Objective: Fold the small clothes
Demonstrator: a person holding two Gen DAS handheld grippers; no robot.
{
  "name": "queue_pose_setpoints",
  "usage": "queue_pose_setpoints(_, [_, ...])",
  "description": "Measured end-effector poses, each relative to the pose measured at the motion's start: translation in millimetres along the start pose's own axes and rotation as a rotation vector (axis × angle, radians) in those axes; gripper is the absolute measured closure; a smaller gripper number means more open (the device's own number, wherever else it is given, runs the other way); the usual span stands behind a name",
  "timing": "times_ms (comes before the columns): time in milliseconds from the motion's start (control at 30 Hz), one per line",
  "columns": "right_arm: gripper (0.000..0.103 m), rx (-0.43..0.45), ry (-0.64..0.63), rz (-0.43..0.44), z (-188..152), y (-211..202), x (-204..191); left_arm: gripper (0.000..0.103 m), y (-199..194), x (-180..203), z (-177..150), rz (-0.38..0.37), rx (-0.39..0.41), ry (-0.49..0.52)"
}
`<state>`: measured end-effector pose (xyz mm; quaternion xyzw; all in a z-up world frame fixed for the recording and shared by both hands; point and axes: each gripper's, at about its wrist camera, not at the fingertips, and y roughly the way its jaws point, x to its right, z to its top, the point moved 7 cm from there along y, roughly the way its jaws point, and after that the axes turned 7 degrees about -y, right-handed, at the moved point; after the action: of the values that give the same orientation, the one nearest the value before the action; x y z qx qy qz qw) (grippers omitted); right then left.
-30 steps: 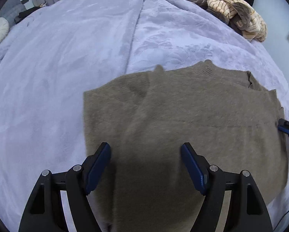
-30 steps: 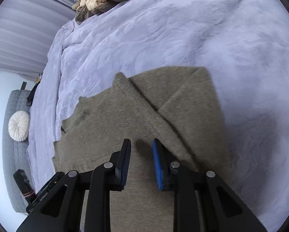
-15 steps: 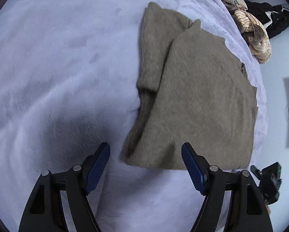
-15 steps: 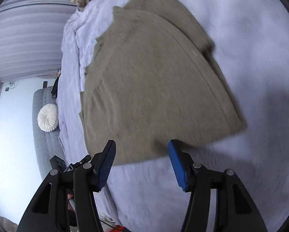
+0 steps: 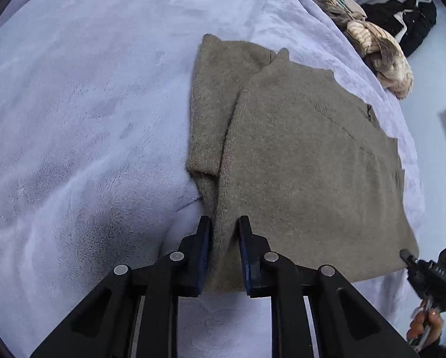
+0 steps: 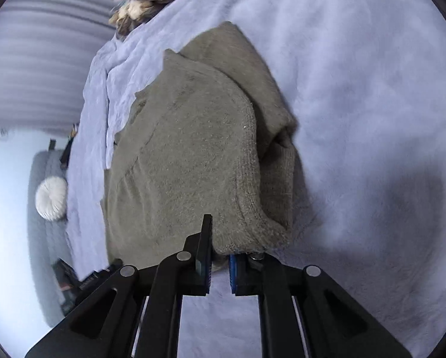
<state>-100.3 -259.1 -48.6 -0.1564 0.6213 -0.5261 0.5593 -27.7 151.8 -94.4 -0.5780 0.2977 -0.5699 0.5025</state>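
Observation:
An olive-brown knitted sweater (image 5: pixel 306 164) lies flat on the lilac blanket (image 5: pixel 88 104), one sleeve folded over its body. My left gripper (image 5: pixel 224 223) sits at the sweater's near left hem corner. Its jaws are closing, with a ridge of knit pinched between the blue pads. In the right wrist view the sweater (image 6: pixel 193 149) bunches up at its near corner. My right gripper (image 6: pixel 221 238) has its jaws closing tight on that hem, and the fabric drapes over and hides its right fingertip. The right gripper (image 5: pixel 426 268) also shows at the sweater's far corner, held by a hand (image 5: pixel 423 325).
A pile of beige and brown clothes (image 5: pixel 381 56) lies at the bed's far edge, with a black garment (image 5: pixel 402 15) beyond it. A grey sofa with a round white cushion (image 6: pixel 51 198) stands past the bed's left side. Lilac blanket (image 6: pixel 372 89) stretches wide to the right.
Both grippers were open half a second ago, just short of the sweater's near hem. Now each has closed on a hem corner, and the knit bunches up between the pads.

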Motion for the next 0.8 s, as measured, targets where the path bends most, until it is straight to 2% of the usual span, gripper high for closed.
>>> queue_pose_setpoints(67, [0.094,-0.031,-0.019,-0.066,-4.0,7.6,16.3,0.083,10.9,-11.9,-7.0,0.028,-0.023,-0.002])
queue_pose_setpoints(133, [0.093,-0.074,-0.016,-0.109,-10.8,22.8,37.0,0.083,18.4,-18.8,-9.0,0.008,-0.032,-0.035])
queue_pose_setpoints(233, [0.093,-0.068,0.038,-0.081,-14.2,22.6,47.4,0.083,8.9,-24.3,-10.0,0.016,-0.038,-0.037])
queue_pose_setpoints(367, [0.088,-0.058,0.035,-0.126,-21.9,0.4,46.5,0.083,-10.4,-22.6,-7.9,0.034,-0.034,0.007])
queue_pose_setpoints(433, [0.088,-0.020,0.022,-0.152,-22.1,-17.4,42.6,0.083,-25.9,-22.2,0.8,0.042,0.003,0.025])
queue_pose_setpoints(567, [0.088,0.067,-0.068,-0.179,-4.7,-44.6,16.9,0.083,-40.0,6.7,32.5,-0.002,0.076,0.079])
queue_pose_setpoints(667, [0.088,0.065,-0.145,-0.180,16.4,-31.6,-7.6,0.083,-21.6,35.9,58.5,0.021,0.095,0.120])
queue_pose_setpoints(800, [0.088,0.025,-0.205,-0.204,32.4,3.4,-19.4,0.083,11.0,55.9,74.6,0.029,0.081,0.098])
